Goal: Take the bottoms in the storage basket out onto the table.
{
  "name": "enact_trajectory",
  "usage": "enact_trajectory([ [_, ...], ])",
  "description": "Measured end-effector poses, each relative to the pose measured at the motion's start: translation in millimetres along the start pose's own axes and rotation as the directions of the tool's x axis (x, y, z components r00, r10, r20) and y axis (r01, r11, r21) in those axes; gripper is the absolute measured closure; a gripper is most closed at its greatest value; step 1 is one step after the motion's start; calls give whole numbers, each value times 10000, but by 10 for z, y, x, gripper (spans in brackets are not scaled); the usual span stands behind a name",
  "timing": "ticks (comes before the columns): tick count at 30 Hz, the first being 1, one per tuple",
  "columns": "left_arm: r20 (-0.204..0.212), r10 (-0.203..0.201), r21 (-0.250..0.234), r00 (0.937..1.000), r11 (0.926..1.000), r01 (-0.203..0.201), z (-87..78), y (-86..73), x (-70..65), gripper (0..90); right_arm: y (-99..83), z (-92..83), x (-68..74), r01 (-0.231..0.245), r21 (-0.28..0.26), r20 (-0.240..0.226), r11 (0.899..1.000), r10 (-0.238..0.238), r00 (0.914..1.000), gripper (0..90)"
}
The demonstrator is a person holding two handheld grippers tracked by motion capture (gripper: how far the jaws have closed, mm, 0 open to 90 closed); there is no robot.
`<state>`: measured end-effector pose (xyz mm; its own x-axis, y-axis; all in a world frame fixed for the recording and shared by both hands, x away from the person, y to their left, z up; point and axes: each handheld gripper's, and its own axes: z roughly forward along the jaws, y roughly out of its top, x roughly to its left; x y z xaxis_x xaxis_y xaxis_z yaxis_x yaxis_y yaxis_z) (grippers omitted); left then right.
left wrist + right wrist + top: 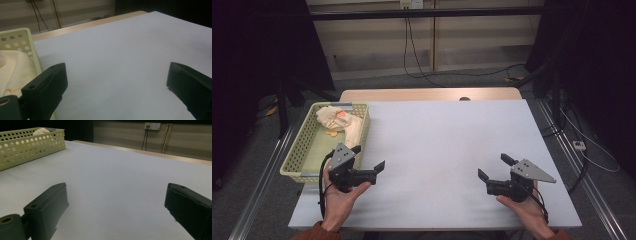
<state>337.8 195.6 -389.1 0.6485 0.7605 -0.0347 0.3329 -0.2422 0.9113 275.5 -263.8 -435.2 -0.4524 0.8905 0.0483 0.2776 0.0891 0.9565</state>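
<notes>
The left tool (371,157) is held low over the near left part of the white worktop (437,150), just beside the near right corner of a pale green perforated basket (294,157), with its jaws spread wide and nothing between them. In the left gripper view the same jaws are seen far apart over bare worktop, with the basket's wall (23,40) and a fold of cream cloth (13,70) close at the left. The cloth (343,121) is bundled in the far part of the basket, one fold draped over the right rim; small orange marks are seen on it, though what they are cannot be told. The right tool (495,167) is held over the near right part of the worktop, well apart from the basket, its jaws likewise wide and empty. In the right gripper view the basket (30,145) is seen far off at the upper left, with a bit of the cloth (41,130) showing above its rim.
</notes>
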Motion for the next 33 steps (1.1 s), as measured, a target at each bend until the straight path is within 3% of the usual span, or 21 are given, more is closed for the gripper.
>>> enact_trajectory([
  [5,-70,176,44,9998,9998,-175,22,60,27,39,-2,-10,-5,8,-12,22,10000,-8,10000,49],
  [15,-139,-11,528,9999,9986,19,3,142,72,34,5,37,5,69,44,-78,10000,-68,9999,49],
  [17,-185,-21,446,9998,9990,29,0,165,92,36,4,41,2,39,65,-107,10000,-38,9999,50],
  [23,-511,-166,413,9986,9990,187,-26,250,239,35,10,55,11,42,74,-185,10000,-41,9998,50],
  [28,-623,-462,445,9970,9978,490,-43,295,378,39,17,64,15,100,55,-237,9999,-99,9997,51],
  [31,-229,-1272,311,9916,9913,1279,-65,305,434,39,21,75,17,100,63,-266,9999,-99,9996,51],
  [33,-318,-1326,130,9907,9910,1331,-99,315,420,39,25,77,31,160,55,-237,9999,-159,9996,51],
])
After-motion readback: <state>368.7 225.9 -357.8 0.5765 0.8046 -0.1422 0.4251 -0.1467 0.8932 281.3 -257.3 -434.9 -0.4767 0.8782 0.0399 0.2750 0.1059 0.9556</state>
